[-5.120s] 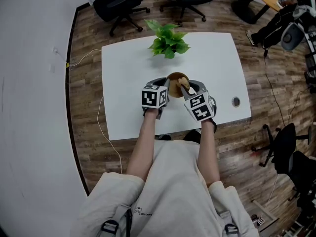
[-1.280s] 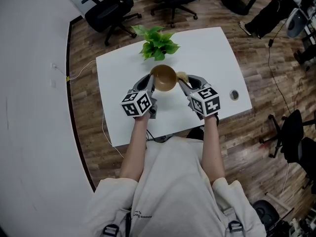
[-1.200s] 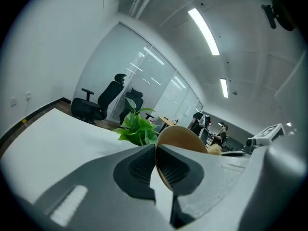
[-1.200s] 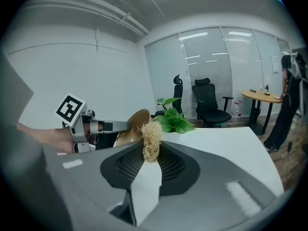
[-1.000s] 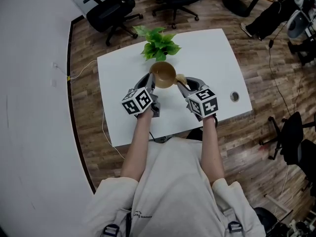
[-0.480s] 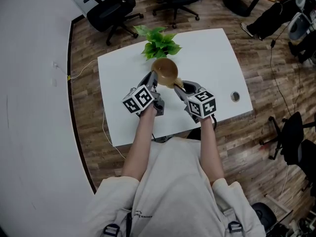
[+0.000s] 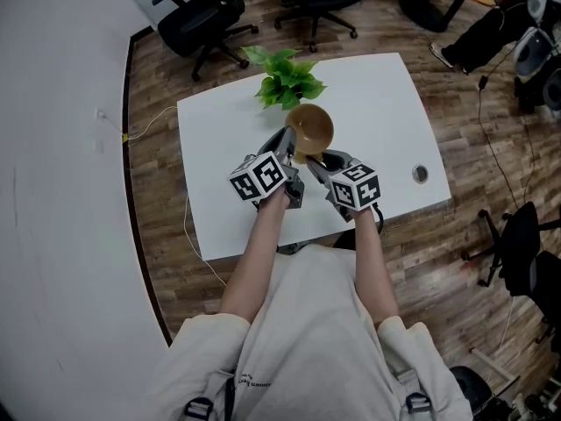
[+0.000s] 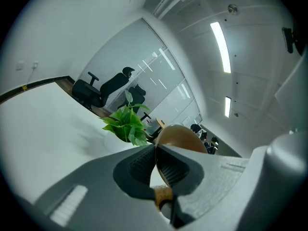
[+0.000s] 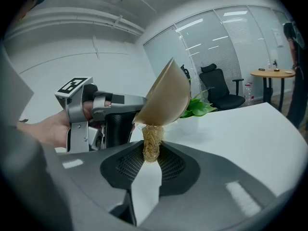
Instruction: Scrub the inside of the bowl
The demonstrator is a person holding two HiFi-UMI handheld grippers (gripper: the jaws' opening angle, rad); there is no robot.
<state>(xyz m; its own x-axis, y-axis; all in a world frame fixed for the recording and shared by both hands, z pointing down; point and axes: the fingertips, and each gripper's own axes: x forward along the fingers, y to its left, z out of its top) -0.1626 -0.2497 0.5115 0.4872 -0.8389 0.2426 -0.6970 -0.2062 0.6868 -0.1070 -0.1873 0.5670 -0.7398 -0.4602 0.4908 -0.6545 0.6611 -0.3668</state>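
Scrubbing the lifted bowl [image 7: 312,128], seemingly unfinished
Left gripper [image 8: 156,161] pinches its rim; right gripper [image 9: 151,154] clamps the scrubber [image 9: 152,142] just beneath.

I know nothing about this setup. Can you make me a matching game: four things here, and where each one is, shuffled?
1. brown round bowl
2. straw-coloured fibrous scrubber
3. green leafy plant
4. small round hole

a. in the white table, near its right edge
b. between the right gripper's jaws
c. at the table's far edge
d. rim pinched by the left gripper, tilted

Pairs: 1-d, 2-b, 3-c, 4-a.
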